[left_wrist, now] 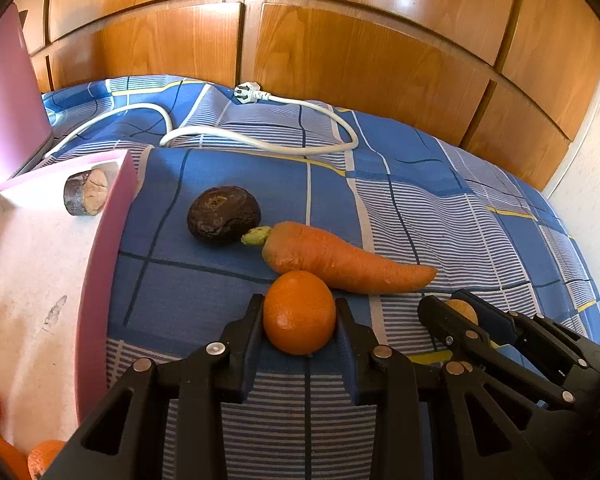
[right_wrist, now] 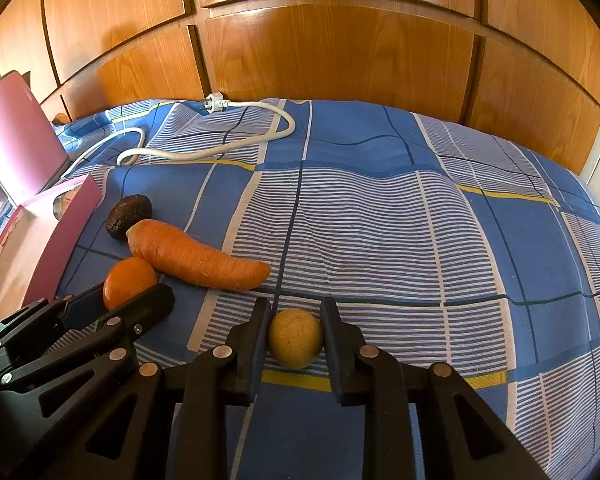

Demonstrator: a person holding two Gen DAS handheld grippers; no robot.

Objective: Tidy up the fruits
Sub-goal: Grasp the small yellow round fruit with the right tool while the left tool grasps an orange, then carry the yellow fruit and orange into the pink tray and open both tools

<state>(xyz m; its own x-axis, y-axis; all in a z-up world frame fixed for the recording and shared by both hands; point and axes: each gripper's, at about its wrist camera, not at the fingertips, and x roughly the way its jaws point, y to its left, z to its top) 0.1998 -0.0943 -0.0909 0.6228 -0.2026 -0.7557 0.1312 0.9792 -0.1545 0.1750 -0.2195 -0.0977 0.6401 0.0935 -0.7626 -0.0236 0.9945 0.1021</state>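
Left claw (left_wrist: 300,312) clamped on your orange (left_wrist: 299,312), right claw (right_wrist: 296,338) on the yellow fruit (right_wrist: 296,338) (both grips firm); pink box (left_wrist: 100,280) lies left, nearer your left hand.

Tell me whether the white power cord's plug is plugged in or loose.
Loose. The plug of the white power cord lies on the blue checked bedsheet, prongs bare, in no socket.

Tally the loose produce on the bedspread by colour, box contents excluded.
Orange: 2, the orange in the left hand-held gripper and the carrot
Yellowish: 1, the round fruit in the right hand-held gripper
Dark brown: 1, the wrinkled fruit
Total: 4
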